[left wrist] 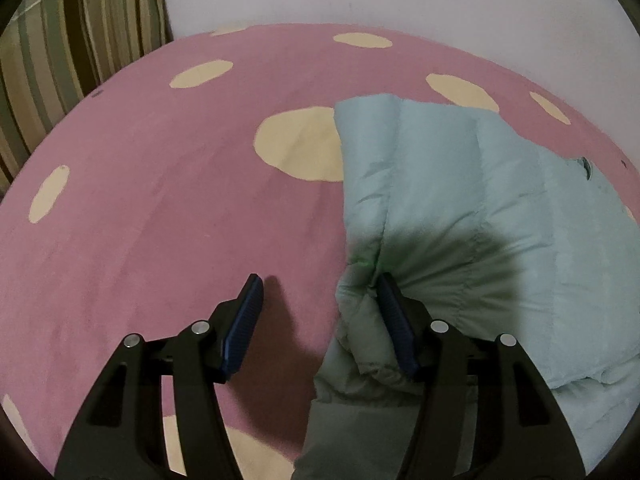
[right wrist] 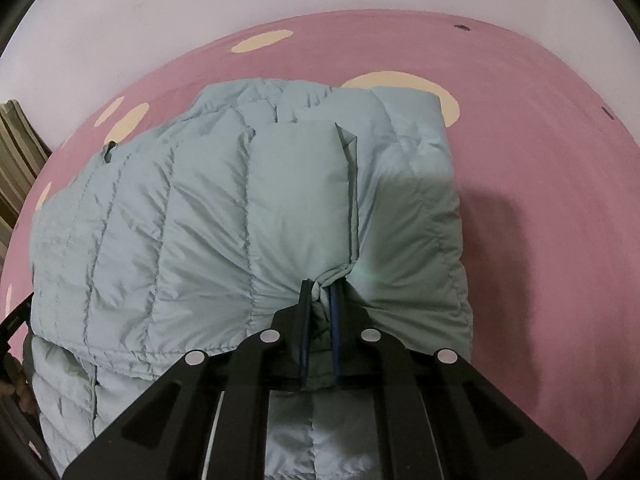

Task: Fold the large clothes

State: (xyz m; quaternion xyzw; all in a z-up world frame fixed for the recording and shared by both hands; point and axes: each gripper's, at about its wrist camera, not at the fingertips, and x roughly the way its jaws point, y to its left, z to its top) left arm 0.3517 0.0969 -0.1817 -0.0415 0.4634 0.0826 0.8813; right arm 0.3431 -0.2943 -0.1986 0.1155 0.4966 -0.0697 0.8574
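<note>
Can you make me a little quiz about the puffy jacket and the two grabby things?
1. True or false: the right hand-held gripper is pinched shut on the pale blue-green quilted puffer jacket.
2. What does the jacket lie on? A) a bare wooden floor B) a pink cover with cream dots C) a grey metal tray
3. Fill in: the left hand-held gripper has its jaws ____, and one blue ribbed pad lies against the jacket's edge.

Key: 1 true; 2 B; 3 open.
</note>
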